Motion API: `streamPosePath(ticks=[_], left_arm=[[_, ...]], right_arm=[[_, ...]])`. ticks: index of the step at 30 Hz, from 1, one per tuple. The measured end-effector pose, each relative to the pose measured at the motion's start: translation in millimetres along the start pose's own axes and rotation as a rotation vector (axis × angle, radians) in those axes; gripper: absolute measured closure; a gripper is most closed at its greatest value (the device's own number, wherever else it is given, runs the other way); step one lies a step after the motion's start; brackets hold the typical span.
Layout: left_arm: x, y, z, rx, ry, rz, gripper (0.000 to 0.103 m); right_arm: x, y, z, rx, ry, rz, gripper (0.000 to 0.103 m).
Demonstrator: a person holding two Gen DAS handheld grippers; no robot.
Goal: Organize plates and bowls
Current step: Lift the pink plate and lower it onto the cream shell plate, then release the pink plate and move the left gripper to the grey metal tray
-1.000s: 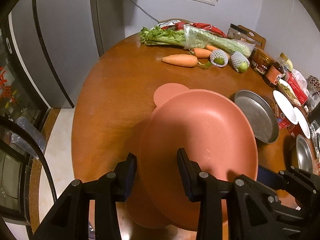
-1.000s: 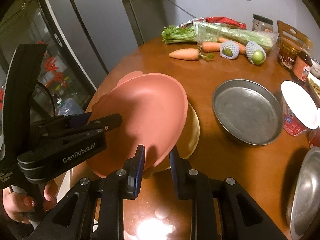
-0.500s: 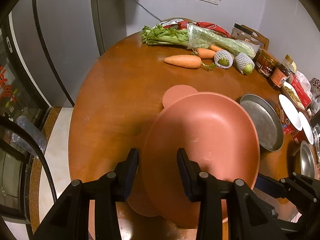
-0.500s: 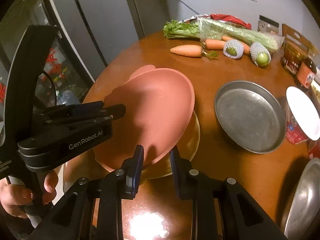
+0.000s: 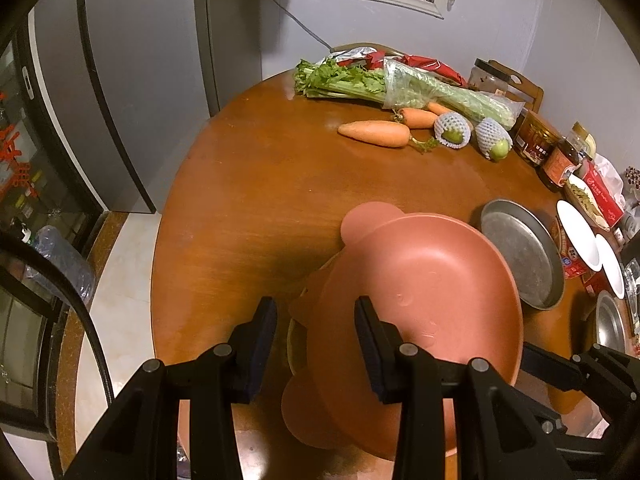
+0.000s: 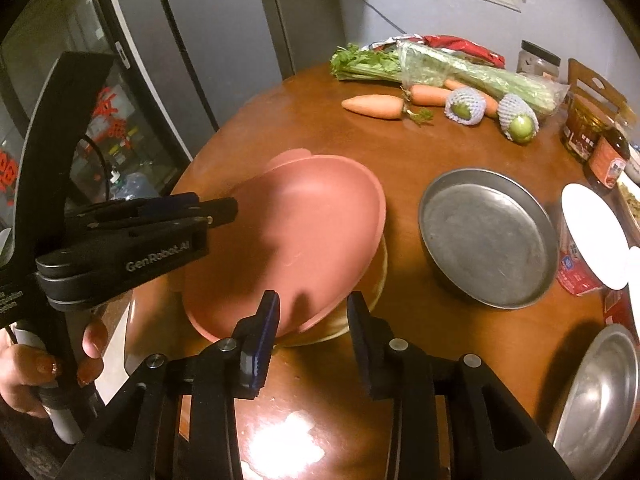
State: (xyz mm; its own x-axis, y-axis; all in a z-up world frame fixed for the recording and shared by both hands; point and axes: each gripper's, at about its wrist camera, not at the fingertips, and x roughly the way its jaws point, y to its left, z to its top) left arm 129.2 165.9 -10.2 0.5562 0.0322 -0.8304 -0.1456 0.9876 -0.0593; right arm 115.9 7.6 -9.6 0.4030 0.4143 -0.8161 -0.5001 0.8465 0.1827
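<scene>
Evidently the step in hand is stacking: the pink eared bowl point(image 6: 304, 232) hangs tilted over a pale yellow plate point(image 6: 378, 276) that lies on the round wooden surface point(image 6: 400, 148), its low edge at about 6 o'clock touching or nearly touching that plate and its far ear raised toward 12 o'clock. The left hand-held gripper point(image 6: 230, 210), gripped by a person's hand point(image 6: 36, 368), is clamped on the bowl's rim at about 9 o'clock and carries its weight. The right hand-held gripper point(image 6: 314, 316) has just been opening its jaws; the bowl's near rim sits between them at 6 o'clock, but the pads stand clear of it on both sides, so I judge that it has let go and is no longer helping to hold. A round steel pan point(image 6: 488, 236) rests at 3 o'clock of the bowl, just beside it but apart, and the rim of a second steel bowl point(image 6: 600, 392) shows at about 5 o'clock. Carrots point(image 6: 374, 107), celery point(image 6: 460, 68) and netted fruit point(image 6: 464, 110) lie well apart at 12 o'clock and play no part. The next move, as I read it, calls for the left side to lower the raised edge until the bowl lies flat and centred on the yellow plate, then release; the right side should back straight out toward 6 o'clock without catching the rim, since a nudge could slide the bowl off centre or against the steel pan
</scene>
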Motion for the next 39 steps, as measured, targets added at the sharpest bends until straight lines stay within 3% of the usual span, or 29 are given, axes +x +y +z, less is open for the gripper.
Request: streamPosePath(ticks=[13,39], left_arm=[[-24,-6,-3,0.004,-0.043,0.009,0.06],[-71,-68,6,0.094,-0.131,0.009,0.054]], right_arm=[[-4,8,0,-0.048,-0.011,0.005,0.061],[-74,-41,0,0.032,-0.176,-0.047,0.054]])
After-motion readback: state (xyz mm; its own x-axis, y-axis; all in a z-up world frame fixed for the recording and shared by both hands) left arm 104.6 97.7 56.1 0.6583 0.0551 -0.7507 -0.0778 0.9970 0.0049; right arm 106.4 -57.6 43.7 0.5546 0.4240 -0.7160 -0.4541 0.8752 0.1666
